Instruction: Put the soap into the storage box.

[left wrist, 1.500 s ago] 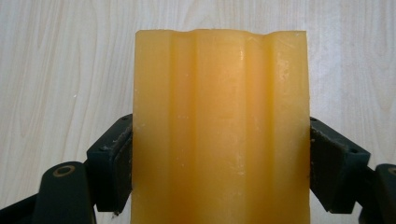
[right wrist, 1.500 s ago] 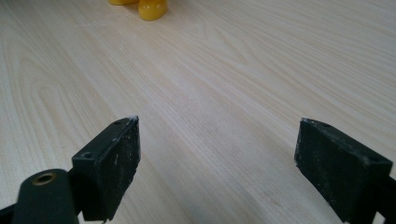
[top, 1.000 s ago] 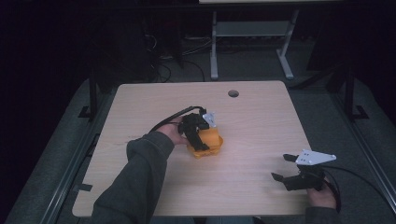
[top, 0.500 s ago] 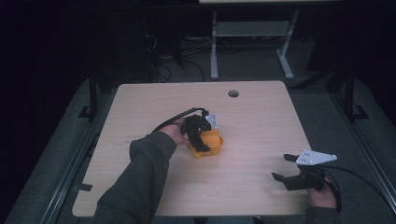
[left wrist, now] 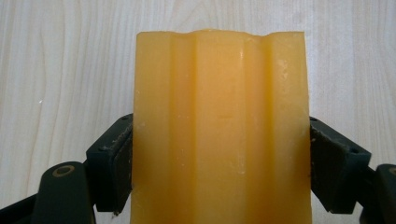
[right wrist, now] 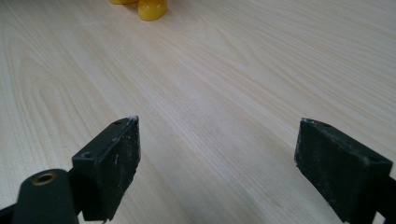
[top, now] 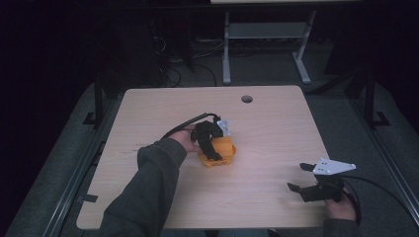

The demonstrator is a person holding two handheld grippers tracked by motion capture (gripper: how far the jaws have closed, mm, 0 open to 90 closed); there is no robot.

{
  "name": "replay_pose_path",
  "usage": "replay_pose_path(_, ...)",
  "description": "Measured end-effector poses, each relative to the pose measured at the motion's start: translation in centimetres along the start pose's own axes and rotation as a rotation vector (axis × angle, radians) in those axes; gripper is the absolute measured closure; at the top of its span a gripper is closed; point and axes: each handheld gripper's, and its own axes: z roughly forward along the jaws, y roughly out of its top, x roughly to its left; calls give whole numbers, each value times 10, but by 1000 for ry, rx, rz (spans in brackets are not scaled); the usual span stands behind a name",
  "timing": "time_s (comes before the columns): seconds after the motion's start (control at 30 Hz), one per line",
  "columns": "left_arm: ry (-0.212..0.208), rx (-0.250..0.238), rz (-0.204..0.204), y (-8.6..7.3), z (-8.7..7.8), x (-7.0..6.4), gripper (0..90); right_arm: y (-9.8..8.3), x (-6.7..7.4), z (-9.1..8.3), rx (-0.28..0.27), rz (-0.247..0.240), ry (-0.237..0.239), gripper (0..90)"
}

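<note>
High view shows very little change over the last second: my left tool point(top: 213, 143) stays in the middle of the pale wooden table point(top: 276, 118), wrapped around the orange ribbed plastic block point(top: 222, 152), and neither has shifted that I can make out. My right tool point(top: 316, 185) has barely stirred too; it hangs near the table's front right corner, well apart from the block, the grey three-cornered plate on top of it tilted toward the right.

Left gripper view confirms the grip. The orange block point(left wrist: 219, 130) stands between my two black jaws, one jaw pressed to each side, and its moulded ridges run straight up away from the camera. So this tool is clenched on the block, with wood grain visible behind it. I cannot tell whether the block rests on the table or is lifted just off it.

Right gripper view shows my jaws spread wide with nothing between them, only bare table, and a small rounded yellow piece point(right wrist: 150, 9) far off at the top edge.

With nothing moving, I judge the grasp is settled and the block is ready to be lifted or carried, while my right tool waits, released, for its turn.
</note>
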Motion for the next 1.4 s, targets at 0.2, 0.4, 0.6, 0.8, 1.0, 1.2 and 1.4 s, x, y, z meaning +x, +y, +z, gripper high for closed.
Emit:
replay_pose_path(0.2,-9,12,-9,1,0,1,203,0,0,-1,-4,3,4,137)
replay_pose_path(0.4,-14,16,-22,1,1,1,192,0,0,0,-1,0,4,137)
replay_pose_path(0.6,-9,16,-19,0,0,1,191,0,0,0,2,6,4,137)
replay_pose_path(0.8,-4,23,-23,-3,0,1,183,0,1,1,2,0,5,137)
replay_pose_path(1.0,4,4,-35,-5,-3,0,180,1,2,2,8,1,7,137)
replay_pose_path(1.2,19,-12,-30,-6,-10,-1,171,0,1,2,8,0,5,137)
replay_pose_path(1.4,41,-21,-27,-9,-18,-4,172,0,2,2,11,-2,3,137)
